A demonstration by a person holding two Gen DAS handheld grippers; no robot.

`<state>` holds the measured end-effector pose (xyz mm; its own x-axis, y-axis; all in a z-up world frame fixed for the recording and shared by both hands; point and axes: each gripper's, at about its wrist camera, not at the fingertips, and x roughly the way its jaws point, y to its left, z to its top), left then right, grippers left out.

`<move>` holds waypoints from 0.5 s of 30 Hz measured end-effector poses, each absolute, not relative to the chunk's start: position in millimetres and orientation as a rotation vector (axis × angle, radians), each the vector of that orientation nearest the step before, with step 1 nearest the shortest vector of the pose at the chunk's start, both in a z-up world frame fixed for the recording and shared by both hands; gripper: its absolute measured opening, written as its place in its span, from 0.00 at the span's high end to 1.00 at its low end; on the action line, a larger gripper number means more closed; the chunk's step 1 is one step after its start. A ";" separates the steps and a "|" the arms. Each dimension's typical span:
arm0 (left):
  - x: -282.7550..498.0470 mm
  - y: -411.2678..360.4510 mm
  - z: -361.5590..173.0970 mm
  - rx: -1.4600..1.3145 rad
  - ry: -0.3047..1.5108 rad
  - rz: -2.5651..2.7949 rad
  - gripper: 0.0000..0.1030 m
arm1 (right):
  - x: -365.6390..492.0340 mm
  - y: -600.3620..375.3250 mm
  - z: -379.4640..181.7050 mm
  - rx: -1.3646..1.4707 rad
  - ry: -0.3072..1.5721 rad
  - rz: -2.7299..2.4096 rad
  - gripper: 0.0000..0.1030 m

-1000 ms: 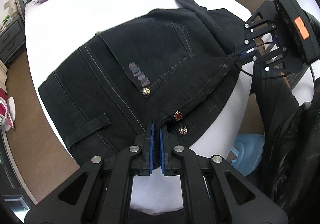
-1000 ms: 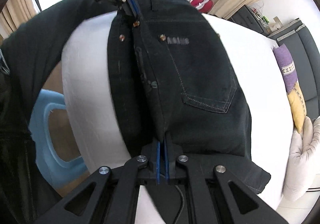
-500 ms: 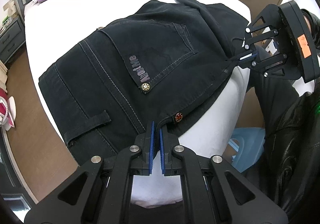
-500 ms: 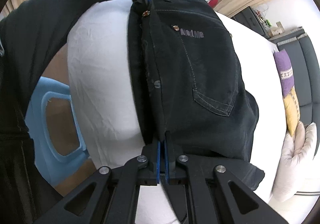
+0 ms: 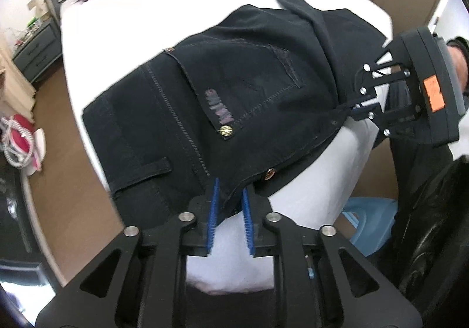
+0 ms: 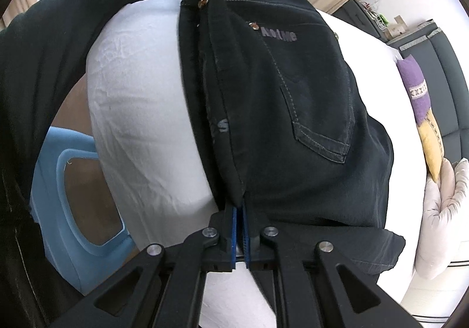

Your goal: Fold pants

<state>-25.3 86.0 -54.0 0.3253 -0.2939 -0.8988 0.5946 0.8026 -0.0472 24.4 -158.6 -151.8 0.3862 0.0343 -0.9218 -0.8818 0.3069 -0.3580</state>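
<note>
One fold looks made: the black jeans (image 5: pixel 240 99) lie doubled lengthwise, back pocket up, on the white bed (image 5: pixel 140 6), their waistband along the near edge and their legs running off toward the far corner, where one end sticks up loose.

Going left to right in the left wrist view, a pink-and-white bag (image 5: pixel 17 137) sits on the brown floor, then the mattress's left edge, then the waist end of the jeans. The left gripper (image 5: pixel 230 211) stands at the near edge with its blue pads apart; the waistband hem lies between them, but they do not press it, so I judge it let go. Farther right, the right gripper (image 5: pixel 356 108) is clamped on the other waistband corner, which it holds just off the bed's right edge. In the right wrist view its pads (image 6: pixel 234 228) are pinched tight on the denim. Beyond it a blue plastic stool (image 5: pixel 369 216) stands on the floor.

Left to do, as I read it: release the right corner, smooth the layers, then fold the legs across toward the waist, perhaps twice. The task seems under half done.
</note>
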 end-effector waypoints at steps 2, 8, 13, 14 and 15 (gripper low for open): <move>-25.0 83.0 -41.0 0.342 1.085 -0.563 0.74 | 23.1 -158.0 -152.5 -1.081 0.981 0.749 0.93; -20.8 82.1 -6.9 0.340 1.016 -0.494 0.44 | 15.4 -161.2 -153.8 -1.057 0.971 0.722 0.92; -2.1 67.2 3.8 0.295 0.987 -0.437 0.44 | 13.7 -161.0 -154.2 -1.040 0.960 0.694 0.92; 2.7 62.7 5.3 0.282 0.978 -0.432 0.44 | 13.5 -160.9 -154.7 -1.033 0.960 0.691 0.92; 6.8 57.1 5.0 0.263 0.973 -0.432 0.44 | 13.8 -161.1 -154.7 -1.024 0.961 0.687 0.92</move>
<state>6.8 57.1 5.0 0.4882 -0.2353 -0.8404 0.4662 0.8844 0.0233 13.8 -161.1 -154.7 0.4334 0.0400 -0.9003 -0.8392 0.3819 -0.3870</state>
